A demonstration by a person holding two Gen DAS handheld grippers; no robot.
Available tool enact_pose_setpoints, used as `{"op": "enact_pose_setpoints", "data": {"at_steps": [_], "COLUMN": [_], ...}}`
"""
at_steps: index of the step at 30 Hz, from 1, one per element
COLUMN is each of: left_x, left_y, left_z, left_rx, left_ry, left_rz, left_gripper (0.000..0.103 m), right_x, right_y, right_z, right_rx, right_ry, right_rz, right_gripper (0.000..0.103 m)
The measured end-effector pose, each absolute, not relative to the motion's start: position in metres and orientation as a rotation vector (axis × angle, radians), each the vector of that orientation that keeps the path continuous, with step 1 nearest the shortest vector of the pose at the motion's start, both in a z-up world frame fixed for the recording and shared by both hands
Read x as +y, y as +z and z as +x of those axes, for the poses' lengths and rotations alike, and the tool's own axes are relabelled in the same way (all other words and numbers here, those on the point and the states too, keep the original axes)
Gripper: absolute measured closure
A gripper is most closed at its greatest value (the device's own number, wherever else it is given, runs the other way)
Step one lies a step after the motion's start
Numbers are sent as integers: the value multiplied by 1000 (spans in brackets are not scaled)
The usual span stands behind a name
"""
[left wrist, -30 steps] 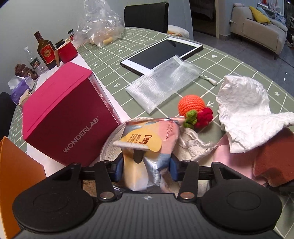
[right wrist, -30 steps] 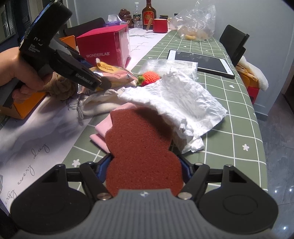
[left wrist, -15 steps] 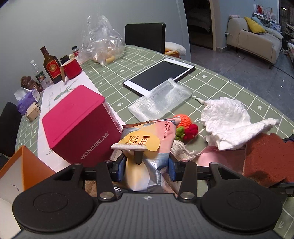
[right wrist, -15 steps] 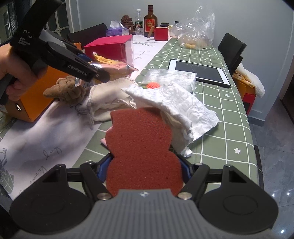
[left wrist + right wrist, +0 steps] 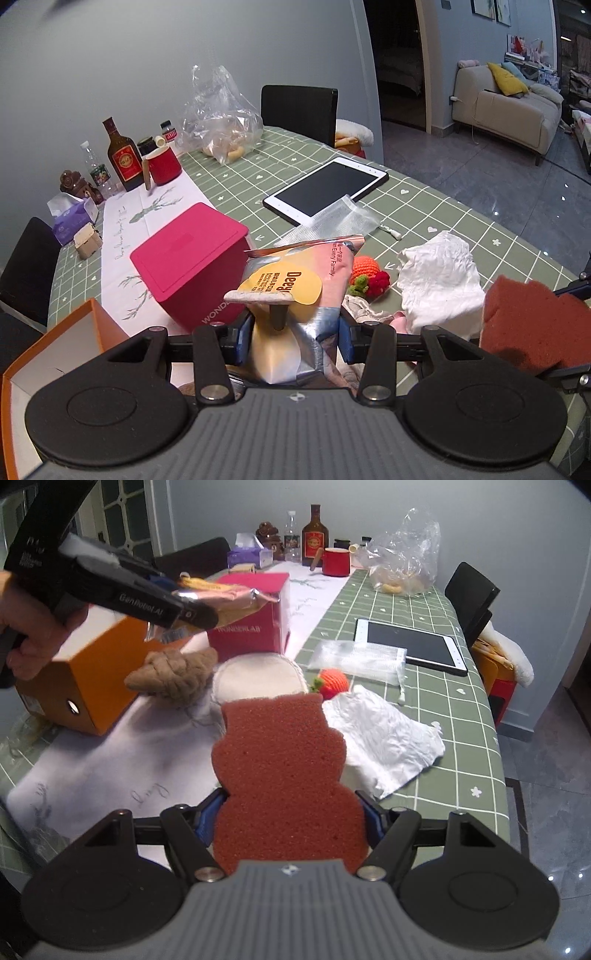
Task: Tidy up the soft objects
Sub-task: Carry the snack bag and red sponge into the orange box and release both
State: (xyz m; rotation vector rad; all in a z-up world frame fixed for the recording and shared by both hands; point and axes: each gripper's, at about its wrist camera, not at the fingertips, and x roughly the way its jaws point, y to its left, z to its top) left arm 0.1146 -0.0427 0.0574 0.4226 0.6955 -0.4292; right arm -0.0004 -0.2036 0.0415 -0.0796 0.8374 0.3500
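My left gripper (image 5: 293, 334) is shut on a pink and silver snack pouch (image 5: 295, 295) and holds it in the air above the table; it also shows in the right wrist view (image 5: 192, 611). My right gripper (image 5: 290, 818) is shut on a red-brown sponge (image 5: 284, 775), lifted above the table; the sponge also shows in the left wrist view (image 5: 532, 332). On the table lie a crumpled white cloth (image 5: 384, 738), a crocheted orange strawberry (image 5: 332, 679), a brown knotted plush (image 5: 173, 675) and a cream fabric pad (image 5: 258, 679).
An open orange box (image 5: 85, 664) stands at the left, a magenta box (image 5: 255, 613) behind it. A tablet (image 5: 410, 646) and mesh bag (image 5: 354, 657) lie further back. A bottle (image 5: 314, 539), red mug (image 5: 336, 561), plastic bag (image 5: 402, 554) and tissues (image 5: 247, 554) are at the far end.
Both grippers have risen well above the table, each with its object still held. The sponge has come up off the pink cloth and the cream pad and knotted plush now show.
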Motion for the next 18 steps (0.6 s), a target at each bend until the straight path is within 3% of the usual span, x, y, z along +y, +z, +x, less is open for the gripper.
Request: {"op": "enact_pose_setpoints", "data": {"at_steps": [18], "left_x": [55], "left_y": [98], "left_z": [93], "left_rx": [654], "left_ry": [-372], "left_rz": [336], "left_gripper": [52], "right_x": [-138], "right_y": [81], "right_z": [16], "right_rx": [793], "right_ry": [352], "right_rz": [-195], "right_gripper": [31]}}
